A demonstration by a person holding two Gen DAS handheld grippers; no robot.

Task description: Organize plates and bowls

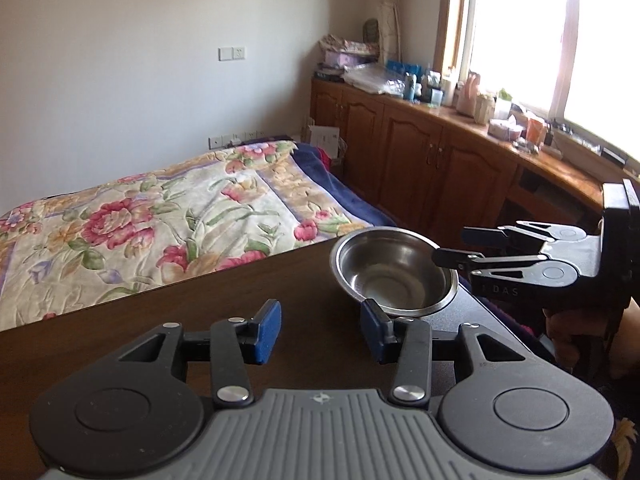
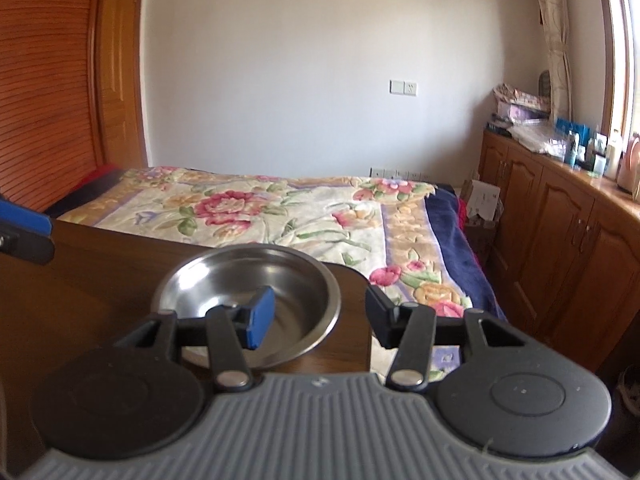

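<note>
Steel bowl (image 1: 396, 270) upright near the far right corner of the dark wood tabletop (image 1: 200, 320), empty inside. Left gripper (image 1: 320, 334) low over the tabletop, fingers (image 1: 267, 332) spread wide apart with nothing between them, right blue pad just at the bowl's near rim; whether touching, cannot tell. Right gripper (image 1: 460, 246) reaching in from the right in the left wrist view, turned on its side, one finger over the bowl's right rim and inside the hollow, the other above and behind the rim. Seen in the right wrist view as right gripper (image 2: 320, 318) with fingers (image 2: 260, 318) apart, the blue-padded one inside the bowl (image 2: 248, 284), the other outside past the rim, the wall between them but not clamped. Tip of a left finger visible at the left edge of that view, above the tabletop (image 2: 100, 280). Beyond the tabletop, bed (image 1: 140, 232) under a floral quilt; along the right wall, wooden cabinets (image 1: 420, 160) with cluttered top below a bright window (image 1: 540, 32).
</note>
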